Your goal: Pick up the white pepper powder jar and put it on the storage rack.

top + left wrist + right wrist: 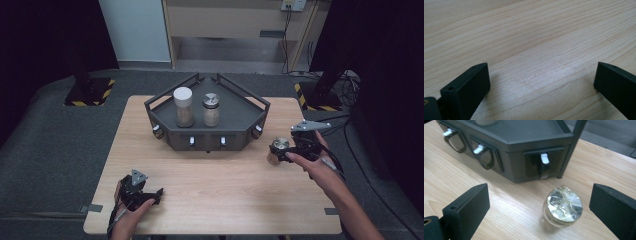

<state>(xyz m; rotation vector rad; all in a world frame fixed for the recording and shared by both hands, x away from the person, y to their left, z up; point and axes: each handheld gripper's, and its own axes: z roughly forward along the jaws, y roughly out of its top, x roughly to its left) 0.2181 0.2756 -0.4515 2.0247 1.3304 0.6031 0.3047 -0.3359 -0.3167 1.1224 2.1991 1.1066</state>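
Observation:
A dark angular rack (235,122) stands at the back middle of the wooden table (215,185). On it are a white-capped jar (183,106) and a silver-lidded jar (211,109). A third jar with a shiny lid (279,148) (562,208) stands on the table to the right of the rack. My right gripper (286,151) (539,207) is open around it, jaws wide apart on either side and not touching. My left gripper (152,196) (541,82) rests open near the front left edge with bare wood between its jaws.
The rack's front face carries several small drawers with white handles (544,158). Black and yellow striped stand bases (90,92) sit on the grey floor behind the table. A cabinet (235,25) stands at the back.

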